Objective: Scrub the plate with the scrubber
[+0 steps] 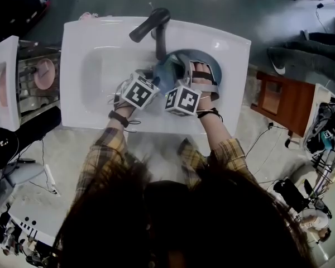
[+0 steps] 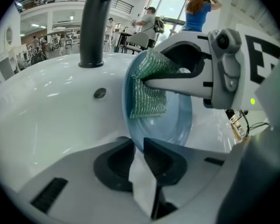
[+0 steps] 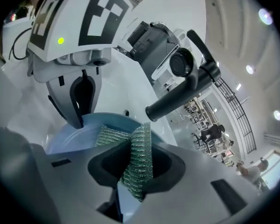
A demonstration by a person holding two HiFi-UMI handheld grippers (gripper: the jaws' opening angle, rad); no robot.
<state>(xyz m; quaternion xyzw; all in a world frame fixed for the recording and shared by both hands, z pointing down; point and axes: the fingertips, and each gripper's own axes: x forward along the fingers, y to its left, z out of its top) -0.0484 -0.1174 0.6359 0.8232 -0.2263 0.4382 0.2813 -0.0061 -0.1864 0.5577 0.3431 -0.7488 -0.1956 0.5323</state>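
Observation:
A translucent blue plate (image 2: 177, 125) stands on edge in the white sink (image 1: 78, 66). My left gripper (image 2: 136, 143) is shut on the plate's lower rim and points steeply down. My right gripper (image 3: 135, 155) is shut on a green mesh scrubber (image 3: 139, 164), folded between its jaws. In the left gripper view the scrubber (image 2: 147, 94) lies pressed against the plate's inner face, with the right gripper's fingers (image 2: 177, 83) behind it. In the head view both marker cubes sit side by side over the plate (image 1: 170, 68), which they partly hide.
A dark faucet (image 1: 156, 24) arches over the basin just behind the plate. An overflow hole (image 2: 100, 93) sits in the sink's wall. A rack with a pink item (image 1: 44, 74) stands left of the sink, and a wooden stool (image 1: 282, 99) right of it.

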